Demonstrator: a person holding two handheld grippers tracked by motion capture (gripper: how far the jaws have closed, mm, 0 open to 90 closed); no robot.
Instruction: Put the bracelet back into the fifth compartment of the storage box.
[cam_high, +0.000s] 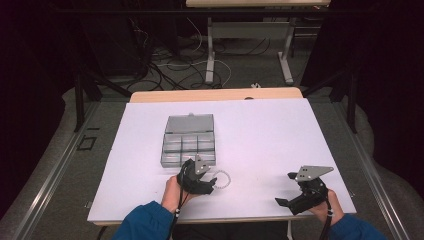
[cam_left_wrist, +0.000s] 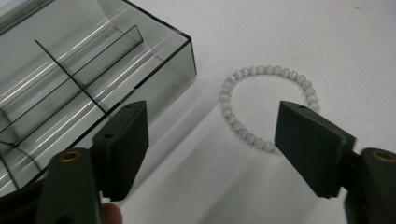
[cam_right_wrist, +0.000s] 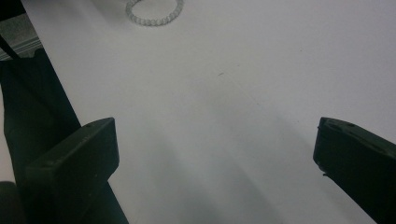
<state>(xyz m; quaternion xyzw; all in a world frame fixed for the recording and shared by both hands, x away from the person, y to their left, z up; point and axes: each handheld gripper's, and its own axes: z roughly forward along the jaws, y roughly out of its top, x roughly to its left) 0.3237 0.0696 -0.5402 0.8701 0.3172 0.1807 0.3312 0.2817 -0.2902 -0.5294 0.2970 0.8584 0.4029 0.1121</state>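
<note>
A bracelet of pale beads (cam_high: 226, 179) lies flat on the white table cover (cam_high: 265, 135), just right of a smoky clear compartment box (cam_high: 189, 142) whose lid stands open at the back. My left gripper (cam_high: 206, 177) is low over the table beside the box's near right corner. In the left gripper view it (cam_left_wrist: 212, 140) is open, with the bracelet (cam_left_wrist: 261, 70) just beyond its right jaw and the box (cam_left_wrist: 93, 70) at the left. My right gripper (cam_high: 285, 189) is open near the front right edge, holding nothing. In the right gripper view it (cam_right_wrist: 215, 149) faces bare cover, the bracelet (cam_right_wrist: 154, 22) far off.
The box's compartments look empty in the left gripper view. The cover's front edge (cam_high: 220, 219) runs just ahead of both hands. Beyond the table are a floor with cables (cam_high: 170, 65) and another table's legs (cam_high: 210, 55).
</note>
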